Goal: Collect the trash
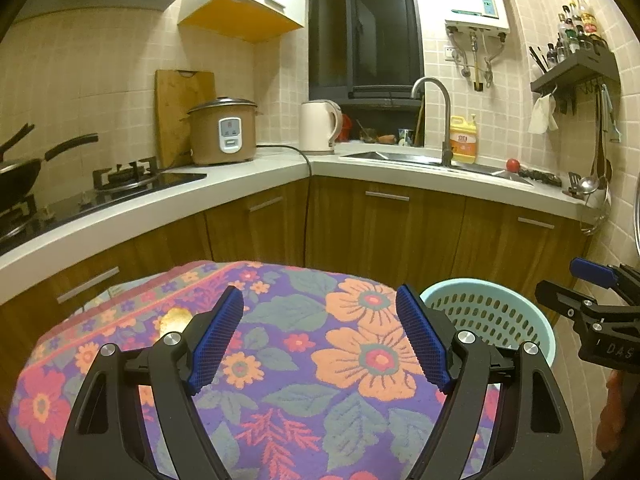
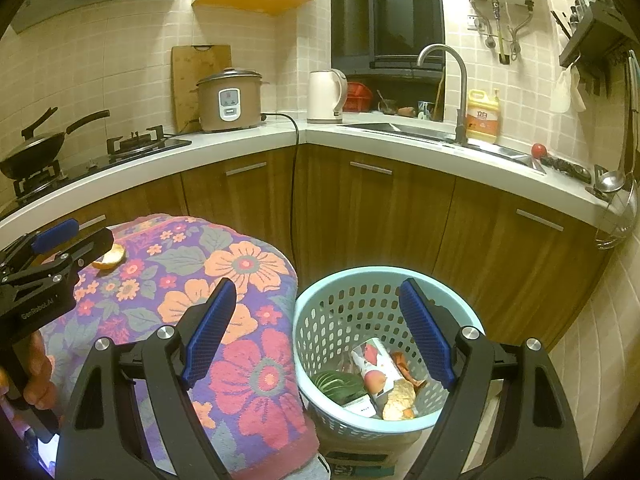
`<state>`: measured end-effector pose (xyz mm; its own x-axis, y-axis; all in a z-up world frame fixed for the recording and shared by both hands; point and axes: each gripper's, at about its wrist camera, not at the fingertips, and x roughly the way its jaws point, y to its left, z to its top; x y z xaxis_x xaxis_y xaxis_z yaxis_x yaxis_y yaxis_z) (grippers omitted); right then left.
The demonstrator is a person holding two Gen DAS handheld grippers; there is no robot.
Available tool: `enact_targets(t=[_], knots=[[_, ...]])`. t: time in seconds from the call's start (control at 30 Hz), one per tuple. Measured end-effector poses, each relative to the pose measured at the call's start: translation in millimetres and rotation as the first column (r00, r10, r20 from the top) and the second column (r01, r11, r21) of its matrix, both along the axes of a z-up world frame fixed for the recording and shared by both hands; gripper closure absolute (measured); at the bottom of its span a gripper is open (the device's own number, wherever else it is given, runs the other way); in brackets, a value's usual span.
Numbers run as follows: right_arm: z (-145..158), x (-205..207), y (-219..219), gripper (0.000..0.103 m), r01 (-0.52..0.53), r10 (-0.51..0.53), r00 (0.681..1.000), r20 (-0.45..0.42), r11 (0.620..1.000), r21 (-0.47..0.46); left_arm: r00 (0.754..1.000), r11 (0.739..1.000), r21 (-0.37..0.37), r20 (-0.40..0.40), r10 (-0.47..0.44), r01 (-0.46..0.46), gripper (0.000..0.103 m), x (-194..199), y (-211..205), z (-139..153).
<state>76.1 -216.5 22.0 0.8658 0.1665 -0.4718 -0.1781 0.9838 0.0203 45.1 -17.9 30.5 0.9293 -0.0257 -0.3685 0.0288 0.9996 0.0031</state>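
Kitchen corner with a flowered cloth [image 2: 224, 280] over a low surface and a pale blue basket [image 2: 320, 300] beside it.

Both grippers hang with jaws spread wide and nothing between the blue pads: the left gripper [image 1: 320, 340] over the cloth, the right gripper [image 2: 320, 332] over the cloth's edge and the basket. One piece of orange peel [image 2: 110, 258] lies on the cloth's far left part, just beside the left gripper's tip in the right wrist view. Inside the basket lie a printed carton [image 2: 376, 376], more peel and green scraps. "GenRobot.AI" reads on the left gripper's body; the yellow detergent bottle [image 2: 482, 116] by the sink carries a Chinese label.
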Motion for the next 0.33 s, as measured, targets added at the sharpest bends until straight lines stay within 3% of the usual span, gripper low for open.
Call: enact_targets(t=[0.33], knots=[[-3.3, 0.2, 2.4, 0.024, 0.0, 0.0, 1.0, -0.013, 1.0, -0.009, 0.999, 0.999, -0.047, -0.041, -0.027, 0.025, 0.02, 4.7, 4.1, -2.7]])
